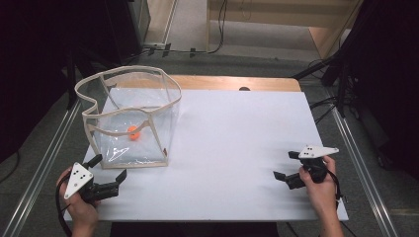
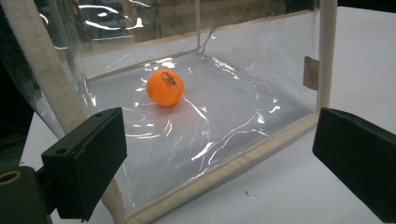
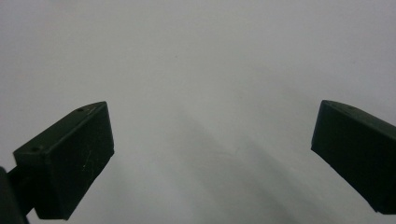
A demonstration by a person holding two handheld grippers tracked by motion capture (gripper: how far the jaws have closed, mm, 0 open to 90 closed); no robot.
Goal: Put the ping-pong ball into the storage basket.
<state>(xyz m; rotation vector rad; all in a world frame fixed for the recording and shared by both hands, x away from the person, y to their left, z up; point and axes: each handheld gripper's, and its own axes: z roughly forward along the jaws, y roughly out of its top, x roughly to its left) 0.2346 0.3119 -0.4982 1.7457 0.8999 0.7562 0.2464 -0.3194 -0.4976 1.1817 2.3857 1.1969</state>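
A: White table (image 1: 237,138), dark room behind. Grippers?

B: Left gripper (image 1: 109,170) at near-left edge, jaws spread, just beside the bag (image 1: 129,118) corner. Right gripper (image 1: 285,165) near-right, jaws spread too, over bare tabletop.

A: Ball?

B: Orange ball (image 2: 165,87) inside the clear bag, on its floor, twd the back.

Clear plastic bag (image 1: 129,118) with cream fabric edging, standing open and upright at the table's far left. Inside, on its floor, an orange ball (image 2: 165,87) with dark print, probably resting clear of the walls.
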